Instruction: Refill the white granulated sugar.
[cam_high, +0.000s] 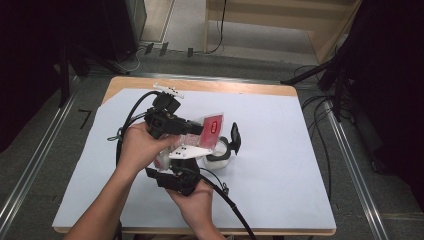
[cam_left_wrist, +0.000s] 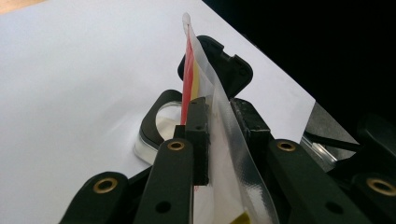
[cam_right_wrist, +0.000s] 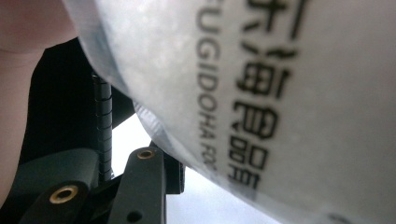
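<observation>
Bag (cam_high: 210, 127): you hold a thin see-through packet with a red and yellow label, up in the air over the middle of the table (cam_high: 280, 150), just above the box.
Box (cam_high: 220, 152): a small clear box with a black rim sits near the middle of the table, and its black lid (cam_high: 235, 136) stands open.
Left gripper (cam_left_wrist: 219, 121): its jaws are nearly together and pinch the flat top edge of the bag. The film stands up between them.
Right gripper (cam_high: 192, 150): the bag's lower part lies right across its jaws. I cannot tell if they press on it.
How the bag feels: I think it is light, soft and floppy. The film looks smooth, so it may slip. It could tear or spill if you pull hard.
Where to hold: I would grip the flat sealed edge at the top, and one more spot lower down so it does not flop.
Writing: in the right gripper view you can read "FUGIDOHA" in black letters, beside a row of Chinese signs. The next word starts "FO" and is cut off.
Red label: its white marks are too small to read.
</observation>
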